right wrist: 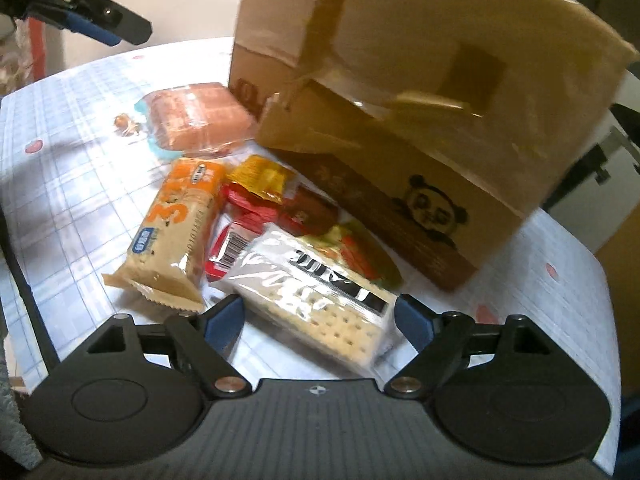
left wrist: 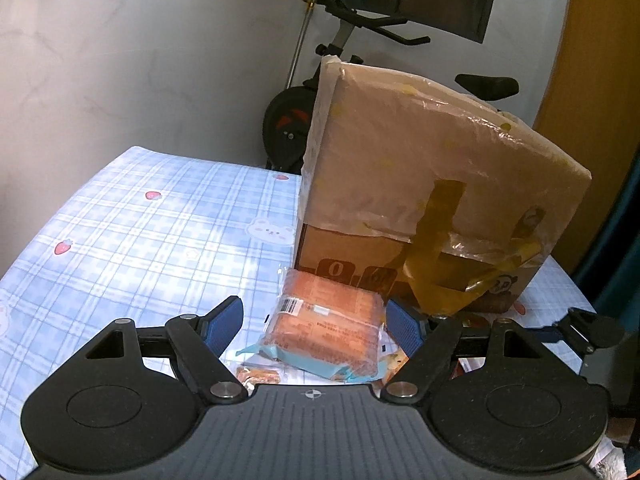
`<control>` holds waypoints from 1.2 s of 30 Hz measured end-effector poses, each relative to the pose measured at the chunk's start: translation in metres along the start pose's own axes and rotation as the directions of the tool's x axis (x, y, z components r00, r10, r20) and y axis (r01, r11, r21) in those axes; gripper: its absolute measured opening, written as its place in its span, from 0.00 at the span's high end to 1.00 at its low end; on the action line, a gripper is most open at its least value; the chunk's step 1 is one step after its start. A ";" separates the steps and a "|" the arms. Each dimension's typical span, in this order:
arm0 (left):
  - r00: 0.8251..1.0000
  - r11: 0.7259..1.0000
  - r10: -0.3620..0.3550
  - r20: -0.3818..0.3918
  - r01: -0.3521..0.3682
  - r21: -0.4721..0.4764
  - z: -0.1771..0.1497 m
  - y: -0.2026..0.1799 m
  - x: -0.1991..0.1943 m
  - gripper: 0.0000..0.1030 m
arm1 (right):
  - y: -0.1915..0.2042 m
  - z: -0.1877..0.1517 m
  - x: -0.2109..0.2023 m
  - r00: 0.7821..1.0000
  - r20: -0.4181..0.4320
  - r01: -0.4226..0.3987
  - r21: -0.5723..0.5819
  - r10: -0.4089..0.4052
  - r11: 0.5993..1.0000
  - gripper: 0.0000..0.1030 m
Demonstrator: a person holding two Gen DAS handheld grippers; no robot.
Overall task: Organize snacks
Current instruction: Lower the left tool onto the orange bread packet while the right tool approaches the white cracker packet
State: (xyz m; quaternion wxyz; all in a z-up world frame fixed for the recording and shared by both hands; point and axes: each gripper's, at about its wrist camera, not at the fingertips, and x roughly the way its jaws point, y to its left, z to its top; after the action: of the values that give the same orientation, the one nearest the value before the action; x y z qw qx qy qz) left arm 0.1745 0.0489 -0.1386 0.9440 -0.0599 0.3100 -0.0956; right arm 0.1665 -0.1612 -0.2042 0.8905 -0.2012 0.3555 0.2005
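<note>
The left gripper (left wrist: 314, 322) hangs with its jaws apart around a clear-wrapped orange cake pack (left wrist: 326, 326) lying on the blue plaid tablecloth (left wrist: 140, 240), just in front of the taped cardboard box (left wrist: 432, 184); the blue pads (left wrist: 224, 320) stand clear of the wrapper on both sides. The right gripper (right wrist: 318, 318) is likewise spread wide, its tips flanking the near end of a clear pack of white crackers (right wrist: 320, 304), with nothing clamped. The rest of the snacks sit in a loose heap beside the box (right wrist: 400, 120): an orange biscuit pack (right wrist: 176, 232), a yellow sachet (right wrist: 260, 176) and red wrappers (right wrist: 248, 208), overlapping one another.

The risks seem plain. The cracker pack rests partly on the red and green wrappers, so a closing grip could drag neighbours along or crush the crackers if it squeezes hard. The slick film on the cake pack may let it slide out of the pads. The two grippers work close together, and the box stands tight behind the pile, so a careless reach could knock it.

Legible writing is scarce: "GenRobot.AI" on the left gripper's body in the right wrist view, a large "3" on the orange pack, a "0" and a panda face printed on the box, barcodes on two packs; the crackers' black lettering is upside down and unclear
</note>
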 end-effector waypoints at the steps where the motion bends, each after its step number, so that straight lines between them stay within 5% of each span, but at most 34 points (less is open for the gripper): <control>1: 1.000 1.000 0.001 -0.002 -0.001 -0.003 0.000 0.001 0.000 0.22 | 0.000 0.002 0.003 1.000 0.006 -0.001 -0.005 0.001 1.000 0.15; 18: 1.000 1.000 0.009 -0.016 -0.010 -0.025 -0.001 0.002 0.004 0.22 | -0.006 0.030 0.026 0.994 -0.019 -0.112 -0.169 0.110 0.979 0.12; 22: 1.000 0.999 0.011 -0.013 -0.011 -0.036 -0.002 0.004 0.003 0.22 | -0.024 0.033 0.028 0.980 -0.050 -0.191 -0.025 0.190 0.981 0.16; 24: 1.000 0.999 0.014 -0.016 -0.014 -0.043 -0.002 0.006 0.004 0.23 | -0.040 0.033 0.030 0.966 -0.083 -0.231 0.147 0.245 0.962 0.18; 28: 1.000 0.999 0.016 -0.023 -0.017 -0.051 -0.003 0.007 0.008 0.23 | -0.069 0.021 0.027 0.963 -0.116 -0.164 0.465 0.243 0.870 0.19; 32: 1.000 0.999 0.009 -0.024 -0.011 -0.052 -0.004 0.007 0.010 0.23 | -0.082 0.006 0.015 0.953 -0.073 -0.188 0.619 0.294 0.762 0.19; 34: 1.000 0.999 0.010 -0.026 -0.012 -0.053 -0.005 0.008 0.011 0.23 | -0.077 0.005 0.009 0.957 -0.066 -0.189 0.602 0.284 0.776 0.19; 36: 1.000 0.998 0.012 -0.029 -0.014 -0.056 -0.006 0.009 0.011 0.23 | -0.063 0.010 0.001 0.977 -0.065 -0.146 0.496 0.204 0.856 0.19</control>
State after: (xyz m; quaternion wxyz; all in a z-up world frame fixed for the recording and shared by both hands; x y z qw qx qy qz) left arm 0.1808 0.0548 -0.1510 0.9381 -0.0829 0.3263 -0.0816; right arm 0.2042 -0.2086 -0.1842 0.8683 0.0523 0.4621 0.1725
